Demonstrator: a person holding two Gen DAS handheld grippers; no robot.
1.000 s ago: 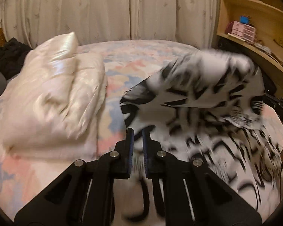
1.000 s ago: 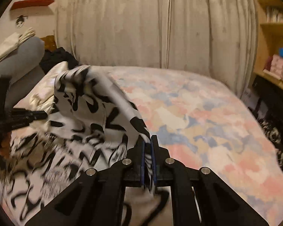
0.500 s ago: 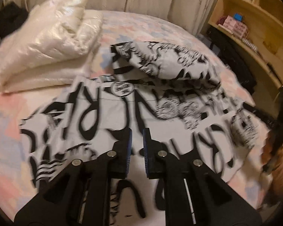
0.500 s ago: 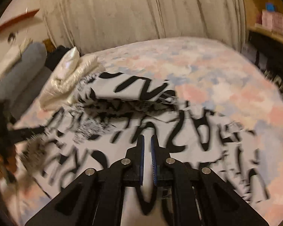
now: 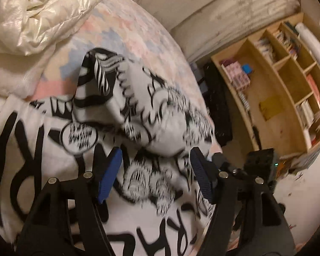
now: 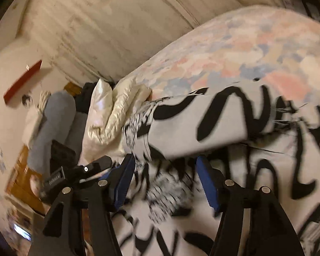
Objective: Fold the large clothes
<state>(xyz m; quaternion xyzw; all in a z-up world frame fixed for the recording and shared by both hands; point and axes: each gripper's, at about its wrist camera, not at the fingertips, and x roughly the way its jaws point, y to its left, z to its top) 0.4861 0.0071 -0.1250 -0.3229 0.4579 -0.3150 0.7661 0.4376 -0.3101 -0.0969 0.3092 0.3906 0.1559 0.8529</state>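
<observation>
Both grippers, left gripper (image 5: 155, 175) and right gripper (image 6: 166, 183), have just been opening and stand spread with nothing pinched, leaving the black-and-white garment (image 5: 151, 111) lying folded over near the bed's (image 6: 256, 49) edge.

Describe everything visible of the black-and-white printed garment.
The printed garment is soft white fabric covered in bold black lettering and drawings. It lies spread on the pastel bedspread, its far part folded back over the rest, beside a cream duvet. Both grippers' jaws have just been opening; fabric lies between them, unpressed.
</observation>
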